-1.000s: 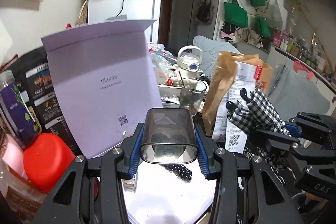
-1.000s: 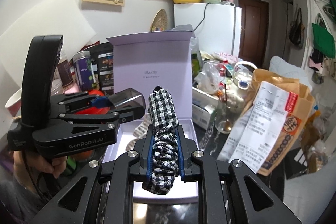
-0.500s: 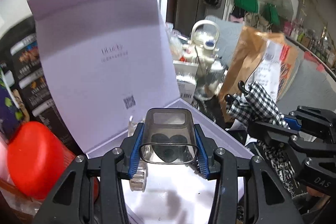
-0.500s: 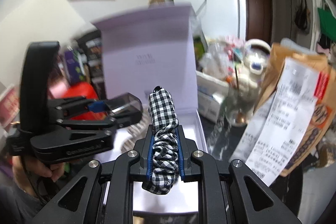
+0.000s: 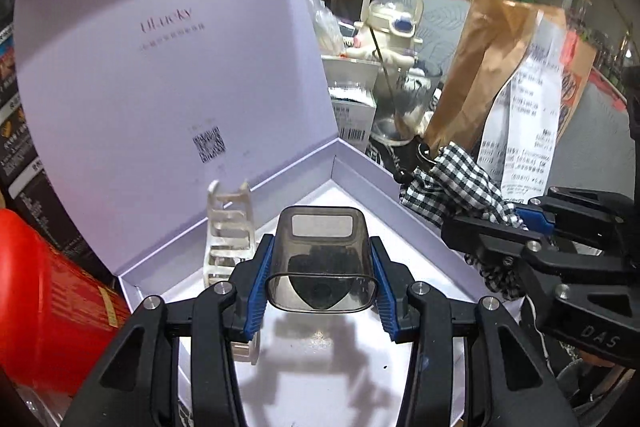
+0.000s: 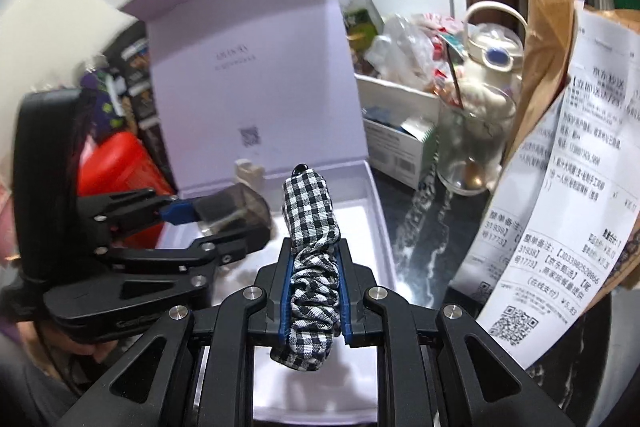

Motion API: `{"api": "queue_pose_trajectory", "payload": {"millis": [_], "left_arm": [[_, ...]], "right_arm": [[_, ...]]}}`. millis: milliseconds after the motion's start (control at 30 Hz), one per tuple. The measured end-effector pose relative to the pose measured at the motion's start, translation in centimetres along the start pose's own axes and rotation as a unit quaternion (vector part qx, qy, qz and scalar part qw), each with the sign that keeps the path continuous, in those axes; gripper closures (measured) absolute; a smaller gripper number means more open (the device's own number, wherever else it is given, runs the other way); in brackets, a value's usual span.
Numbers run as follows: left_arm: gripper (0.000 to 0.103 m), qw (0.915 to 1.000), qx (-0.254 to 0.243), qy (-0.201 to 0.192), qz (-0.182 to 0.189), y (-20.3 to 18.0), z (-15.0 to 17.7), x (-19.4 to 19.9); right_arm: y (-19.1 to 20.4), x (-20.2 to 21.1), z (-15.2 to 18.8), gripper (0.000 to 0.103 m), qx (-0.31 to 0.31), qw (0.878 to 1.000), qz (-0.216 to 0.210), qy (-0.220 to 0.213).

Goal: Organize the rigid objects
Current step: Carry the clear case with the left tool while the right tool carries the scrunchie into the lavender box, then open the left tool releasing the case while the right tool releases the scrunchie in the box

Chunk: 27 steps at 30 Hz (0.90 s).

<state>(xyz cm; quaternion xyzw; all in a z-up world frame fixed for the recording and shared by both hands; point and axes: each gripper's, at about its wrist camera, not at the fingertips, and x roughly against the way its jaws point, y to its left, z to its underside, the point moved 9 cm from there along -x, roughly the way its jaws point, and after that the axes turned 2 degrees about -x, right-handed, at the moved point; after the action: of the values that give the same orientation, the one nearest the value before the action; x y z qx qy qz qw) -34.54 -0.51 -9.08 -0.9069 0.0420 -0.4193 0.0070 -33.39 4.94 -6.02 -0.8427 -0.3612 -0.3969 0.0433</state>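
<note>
My left gripper (image 5: 322, 267) is shut on a smoky tinted plastic case (image 5: 320, 243), held above the floor of an open lilac box (image 5: 400, 223). A clear plastic clip (image 5: 230, 231) stands in the box's back left corner, just left of the case. My right gripper (image 6: 314, 267) is shut on a black-and-white checked fabric piece (image 6: 308, 211), hovering over the box's (image 6: 360, 211) right half. In the right wrist view the left gripper (image 6: 224, 223) and its case (image 6: 248, 207) sit to the left. In the left wrist view the right gripper (image 5: 480, 227) and the checked piece (image 5: 456, 179) hang over the box's right wall.
The box lid (image 5: 160, 67) stands upright behind. A red container (image 5: 48, 299) crowds the box's left side. Right of the box are white cartons (image 6: 396, 131), a glass with a spoon (image 6: 472, 147), a cream bottle (image 6: 496, 67) and a brown paper bag with receipts (image 5: 492, 59).
Both grippers have come down and forward toward the open box, which now fills more of each view. Each keeps its grip unchanged.
</note>
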Motion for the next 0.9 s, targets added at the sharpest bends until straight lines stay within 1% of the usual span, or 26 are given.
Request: {"api": "queue_pose_trajectory", "payload": {"millis": [133,233,567,600,633,700,833,867,900], "left_arm": [[0.058,0.9999,-0.002,0.013,-0.003,-0.1,0.4,-0.7],[0.058,0.9996,0.001,0.029,-0.001,0.0,0.9,-1.4],[0.058,0.9985,0.015,0.053,0.000,0.2,1.4,-2.1],[0.058,0.9983,0.018,0.056,0.000,0.3,1.5,-2.2],[0.058,0.9980,0.019,0.060,0.001,0.2,1.4,-2.6],[0.058,0.9975,0.020,0.068,-0.003,0.3,1.5,-2.6],[0.057,0.9971,0.017,0.072,-0.019,0.4,1.6,-2.0],[0.054,0.9971,0.014,0.071,-0.022,0.4,1.6,-1.8],[0.044,0.9974,0.012,0.067,-0.023,0.3,1.5,-1.5]], "right_arm": [[-0.5,-1.0,0.5,0.085,-0.004,1.000,0.006,0.013],[-0.3,-1.6,1.0,0.085,0.009,1.000,0.014,0.025],[-0.4,-2.4,1.3,0.082,0.011,0.999,0.026,0.037],[-0.5,-2.5,1.3,0.079,0.009,0.999,0.028,0.039],[-0.6,-2.5,1.3,0.070,0.006,0.999,0.029,0.041],[-0.8,-2.3,1.3,0.062,0.000,0.999,0.030,0.040],[-0.9,-1.8,1.0,0.056,-0.002,0.999,0.032,0.034],[-0.9,-1.6,0.9,0.055,0.000,0.999,0.035,0.032],[-0.9,-1.5,0.9,0.054,0.000,0.999,0.036,0.032]]}}
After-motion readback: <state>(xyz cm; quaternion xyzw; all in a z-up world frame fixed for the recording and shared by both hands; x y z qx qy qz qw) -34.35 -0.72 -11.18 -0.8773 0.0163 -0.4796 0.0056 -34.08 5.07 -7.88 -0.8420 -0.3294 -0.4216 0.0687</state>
